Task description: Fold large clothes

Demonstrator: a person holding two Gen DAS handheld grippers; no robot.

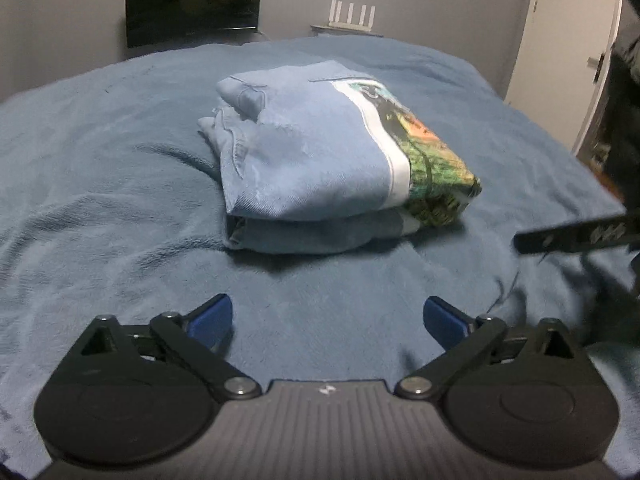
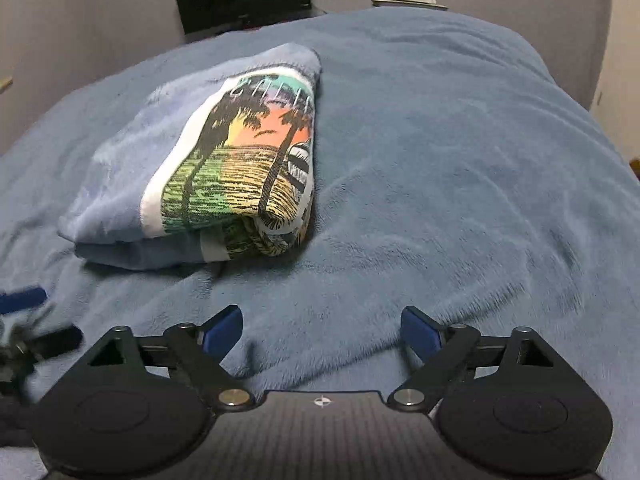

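One folded blue shirt [image 2: 192,152], palm-tree print, lettering too blurred to read.

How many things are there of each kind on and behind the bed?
Folded sweatshirt: 1
Blue blanket: 1
Dark screen: 1
White router: 1
Left gripper, right gripper: 2
Total: 6

A light blue sweatshirt [image 1: 316,152] is lying folded into a thick, compact bundle on the bed's blue blanket [image 1: 120,200]. Its white-bordered print of palm trees against a sunset [image 2: 240,160] is facing up, wrapping over one folded edge.
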